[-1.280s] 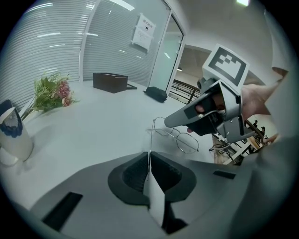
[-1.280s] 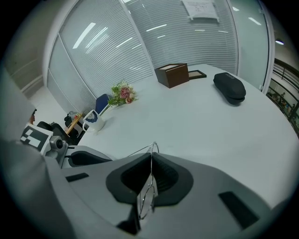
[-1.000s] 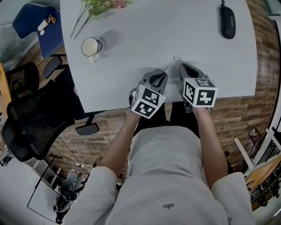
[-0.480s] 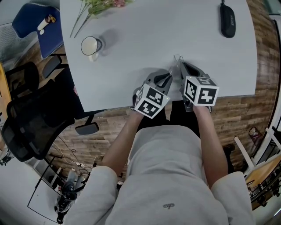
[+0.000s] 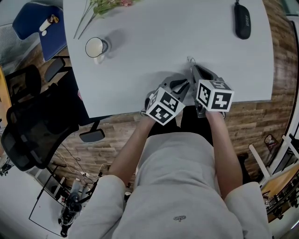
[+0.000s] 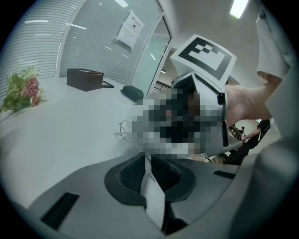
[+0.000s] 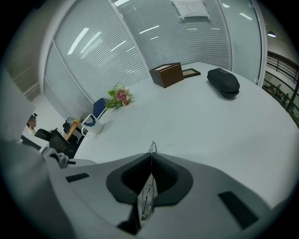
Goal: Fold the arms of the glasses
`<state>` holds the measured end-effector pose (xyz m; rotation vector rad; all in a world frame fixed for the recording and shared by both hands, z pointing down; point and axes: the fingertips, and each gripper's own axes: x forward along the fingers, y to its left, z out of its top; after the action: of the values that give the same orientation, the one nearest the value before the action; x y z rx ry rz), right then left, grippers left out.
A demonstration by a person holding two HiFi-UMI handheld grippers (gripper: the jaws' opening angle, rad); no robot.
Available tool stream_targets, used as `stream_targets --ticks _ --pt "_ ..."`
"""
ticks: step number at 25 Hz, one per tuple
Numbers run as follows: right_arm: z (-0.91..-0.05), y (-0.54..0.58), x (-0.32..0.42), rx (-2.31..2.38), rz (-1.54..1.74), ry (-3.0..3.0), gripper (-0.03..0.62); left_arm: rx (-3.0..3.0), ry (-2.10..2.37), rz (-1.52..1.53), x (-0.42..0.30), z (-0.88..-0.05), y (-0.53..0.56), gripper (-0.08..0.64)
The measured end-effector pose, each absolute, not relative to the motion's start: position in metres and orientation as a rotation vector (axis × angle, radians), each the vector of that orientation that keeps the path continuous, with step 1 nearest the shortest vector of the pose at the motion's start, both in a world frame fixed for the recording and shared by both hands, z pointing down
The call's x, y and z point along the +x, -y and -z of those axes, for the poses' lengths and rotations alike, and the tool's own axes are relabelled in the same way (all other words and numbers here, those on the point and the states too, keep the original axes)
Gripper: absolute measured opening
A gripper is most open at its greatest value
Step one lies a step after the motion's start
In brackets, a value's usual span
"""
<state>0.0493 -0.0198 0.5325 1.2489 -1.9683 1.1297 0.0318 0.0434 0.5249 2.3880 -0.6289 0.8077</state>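
Note:
The glasses [image 5: 189, 60] are thin wire ones, held just above the white table [image 5: 177, 32] near its front edge. My right gripper [image 5: 194, 71] is shut on their frame; in the right gripper view the wire runs between the pads and a loop of the glasses [image 7: 152, 147] sticks out past the tips of the right gripper [image 7: 150, 169]. My left gripper [image 5: 183, 85] sits close beside it on the left. The left gripper [image 6: 146, 163] is shut on one thin arm of the glasses [image 6: 122, 129]. The right gripper's marker cube [image 6: 203, 50] looms just ahead of it.
A white mug [image 5: 96, 48] and a bunch of flowers [image 5: 105, 5] lie at the table's far left. A black glasses case [image 5: 242, 22] lies at the far right. A brown box [image 7: 167, 74] stands at the back. A black office chair [image 5: 32, 126] stands left of the table.
My left gripper has moved right, toward the right gripper, carrying the glasses' arm in with it. The right gripper has kept still.

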Motion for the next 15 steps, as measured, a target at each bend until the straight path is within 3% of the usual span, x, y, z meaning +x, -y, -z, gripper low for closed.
stream_targets --ticks 15 --pt "-0.535 0.014 0.046 1.217 -1.121 1.966 0.008 2.412 0.520 -0.773 0.048 -0.526 -0.045 0.034"
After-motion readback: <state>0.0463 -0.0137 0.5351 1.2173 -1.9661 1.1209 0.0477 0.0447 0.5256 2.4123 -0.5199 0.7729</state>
